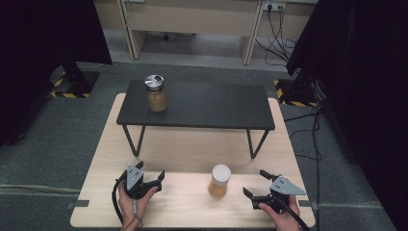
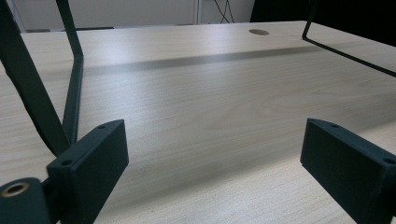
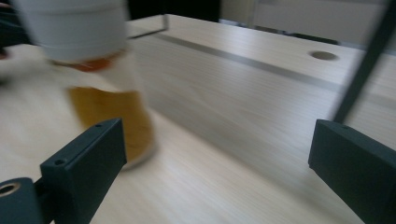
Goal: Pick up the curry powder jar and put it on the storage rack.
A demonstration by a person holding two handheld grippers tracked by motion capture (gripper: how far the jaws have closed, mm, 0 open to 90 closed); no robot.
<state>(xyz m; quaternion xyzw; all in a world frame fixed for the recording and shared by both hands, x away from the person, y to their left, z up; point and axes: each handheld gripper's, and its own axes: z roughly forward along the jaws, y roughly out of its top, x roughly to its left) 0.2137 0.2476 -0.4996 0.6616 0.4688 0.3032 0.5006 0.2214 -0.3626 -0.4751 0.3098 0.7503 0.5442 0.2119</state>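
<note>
my right claw (image 1: 256, 185) stands wide with nothing between its jaws, low over the table (image 1: 192, 202) and just to the right of the white-lidded jar (image 1: 220, 180). through its own camera that jar (image 3: 100, 79) sits blurred beyond my left jaw, apart from it. my left claw (image 1: 153, 174) is also spread, empty, near the table's front left. another jar (image 1: 156, 93), with a metal lid, stands on the black shelf (image 1: 202, 106) at the back.
</note>
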